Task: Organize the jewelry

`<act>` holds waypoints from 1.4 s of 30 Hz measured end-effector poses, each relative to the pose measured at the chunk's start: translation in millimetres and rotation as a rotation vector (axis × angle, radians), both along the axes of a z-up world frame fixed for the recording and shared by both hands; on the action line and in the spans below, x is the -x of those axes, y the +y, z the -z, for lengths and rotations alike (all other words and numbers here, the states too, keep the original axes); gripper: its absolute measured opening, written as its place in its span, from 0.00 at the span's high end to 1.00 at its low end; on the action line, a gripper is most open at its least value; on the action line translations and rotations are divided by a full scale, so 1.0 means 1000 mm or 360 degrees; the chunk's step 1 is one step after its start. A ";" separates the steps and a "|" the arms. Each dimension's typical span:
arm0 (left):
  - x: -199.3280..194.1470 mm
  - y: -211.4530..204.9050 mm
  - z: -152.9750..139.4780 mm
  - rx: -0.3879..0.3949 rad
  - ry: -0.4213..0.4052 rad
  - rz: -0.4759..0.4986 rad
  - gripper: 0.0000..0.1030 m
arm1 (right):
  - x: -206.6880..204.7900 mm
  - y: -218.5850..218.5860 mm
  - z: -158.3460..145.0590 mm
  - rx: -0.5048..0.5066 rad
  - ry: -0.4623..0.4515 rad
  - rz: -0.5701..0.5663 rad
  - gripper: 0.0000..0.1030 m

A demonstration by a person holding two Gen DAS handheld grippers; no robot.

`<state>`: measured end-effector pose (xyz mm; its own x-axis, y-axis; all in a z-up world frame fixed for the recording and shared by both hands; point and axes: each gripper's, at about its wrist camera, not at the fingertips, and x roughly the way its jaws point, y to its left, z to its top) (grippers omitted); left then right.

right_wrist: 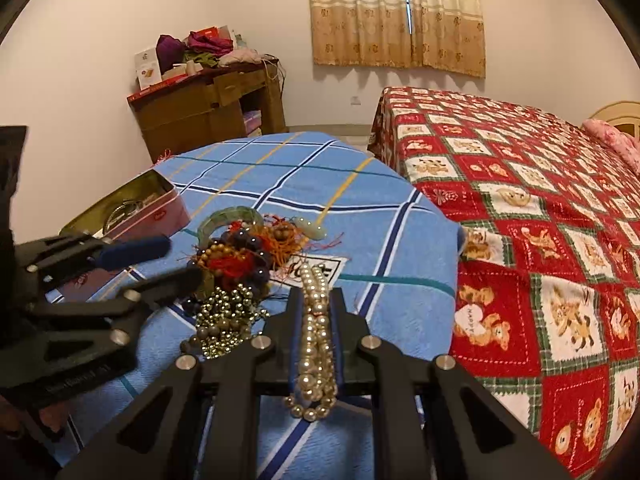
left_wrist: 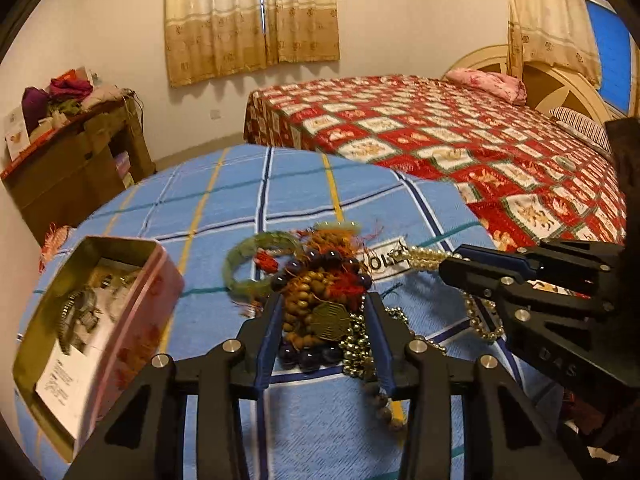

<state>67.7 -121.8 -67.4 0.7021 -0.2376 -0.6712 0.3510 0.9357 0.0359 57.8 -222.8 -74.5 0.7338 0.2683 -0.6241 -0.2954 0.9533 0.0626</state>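
Observation:
A tangled pile of jewelry (left_wrist: 320, 276) lies on the blue checked cloth (left_wrist: 240, 200): a green bangle (left_wrist: 244, 264), brown wooden beads, dark purple beads, gold beads and red tassels. My left gripper (left_wrist: 324, 304) is open, its fingers straddling the pile's brown beads and gold pendant. My right gripper (right_wrist: 318, 300) is shut on a pearl necklace (right_wrist: 316, 340), which drapes between the fingers. It shows at the right of the left wrist view (left_wrist: 452, 264). The pile also shows in the right wrist view (right_wrist: 240, 256).
An open pink tin box (left_wrist: 92, 320) with a watch and papers sits left of the pile, also in the right wrist view (right_wrist: 136, 208). A bed with a red patterned quilt (right_wrist: 540, 220) is to the right. A cluttered wooden dresser (right_wrist: 208, 108) stands by the far wall.

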 end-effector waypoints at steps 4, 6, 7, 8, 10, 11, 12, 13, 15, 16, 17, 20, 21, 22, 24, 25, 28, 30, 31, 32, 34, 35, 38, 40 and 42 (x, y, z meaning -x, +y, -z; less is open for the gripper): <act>-0.011 -0.001 0.006 0.0050 0.0102 0.0021 0.78 | 0.003 0.001 -0.002 -0.0010 -0.0017 -0.0015 0.85; -0.011 0.001 0.007 0.0063 0.0113 0.0029 0.78 | 0.004 0.001 -0.002 -0.0016 -0.0024 -0.0016 0.85; -0.009 0.002 0.007 0.0060 0.0109 0.0031 0.78 | 0.004 0.001 -0.003 -0.0018 -0.0024 -0.0016 0.85; -0.007 0.003 0.006 0.0065 0.0104 0.0030 0.79 | 0.004 0.001 -0.003 -0.0021 -0.0025 -0.0017 0.85; -0.003 0.007 0.003 0.0095 0.0102 0.0030 0.79 | 0.005 0.000 -0.003 -0.0026 -0.0030 -0.0016 0.85; 0.001 0.009 0.001 0.0105 0.0095 0.0031 0.79 | 0.005 0.000 -0.003 -0.0025 -0.0030 -0.0018 0.85; 0.004 0.011 -0.002 0.0113 0.0090 0.0038 0.79 | 0.006 0.001 -0.004 -0.0027 -0.0031 -0.0020 0.85; 0.008 0.013 -0.006 0.0121 0.0076 0.0045 0.81 | 0.007 0.001 -0.004 -0.0028 -0.0036 -0.0021 0.85; 0.014 0.021 -0.016 0.0149 0.0061 0.0055 1.00 | 0.008 0.001 -0.007 -0.0026 -0.0050 -0.0020 0.85; 0.017 0.025 -0.021 0.0160 0.0047 0.0050 1.00 | 0.009 0.002 -0.010 -0.0028 -0.0059 -0.0022 0.85; 0.019 0.028 -0.026 0.0159 0.0024 0.0046 1.00 | 0.010 0.002 -0.012 -0.0029 -0.0066 -0.0024 0.85; 0.023 0.039 -0.035 0.0159 0.0000 0.0039 1.00 | 0.011 0.004 -0.016 -0.0028 -0.0082 -0.0036 0.85; 0.024 0.042 -0.036 0.0163 -0.0007 0.0032 1.00 | 0.012 0.005 -0.016 -0.0027 -0.0084 -0.0038 0.85; 0.024 0.042 -0.036 0.0156 -0.0010 0.0033 1.00 | 0.011 0.005 -0.016 -0.0026 -0.0084 -0.0040 0.85; 0.024 0.038 -0.033 0.0137 -0.0014 0.0038 1.00 | 0.011 0.006 -0.015 -0.0020 -0.0078 -0.0045 0.85; 0.022 0.034 -0.030 0.0121 -0.0014 0.0033 1.00 | 0.010 0.007 -0.015 -0.0016 -0.0074 -0.0047 0.85; 0.018 0.024 -0.024 0.0111 0.0010 0.0047 0.75 | 0.010 0.006 -0.012 -0.0008 -0.0063 -0.0046 0.85; 0.016 0.019 -0.021 0.0122 0.0007 0.0040 0.63 | 0.010 0.003 -0.011 -0.0005 -0.0059 -0.0041 0.85; 0.015 0.015 -0.020 0.0120 0.0013 0.0047 0.63 | 0.010 0.001 -0.010 -0.0003 -0.0054 -0.0037 0.85; 0.013 0.011 -0.018 0.0108 0.0019 0.0049 0.63 | 0.010 -0.001 -0.009 -0.0001 -0.0051 -0.0032 0.85; 0.011 0.004 -0.016 0.0077 0.0020 0.0058 0.62 | 0.010 -0.005 -0.007 -0.0005 -0.0043 -0.0020 0.85; 0.010 0.001 -0.015 0.0067 0.0019 0.0064 0.62 | 0.009 -0.007 -0.006 -0.0008 -0.0040 -0.0016 0.85; 0.005 -0.007 -0.010 0.0020 0.0012 0.0057 0.62 | 0.010 -0.009 -0.005 -0.0017 -0.0037 -0.0013 0.85; -0.001 -0.012 -0.004 -0.0018 0.0022 0.0054 0.62 | 0.010 -0.009 -0.005 -0.0023 -0.0039 -0.0016 0.85; -0.006 -0.015 0.002 -0.0049 0.0043 0.0047 0.62 | 0.011 -0.008 -0.005 -0.0026 -0.0043 -0.0021 0.85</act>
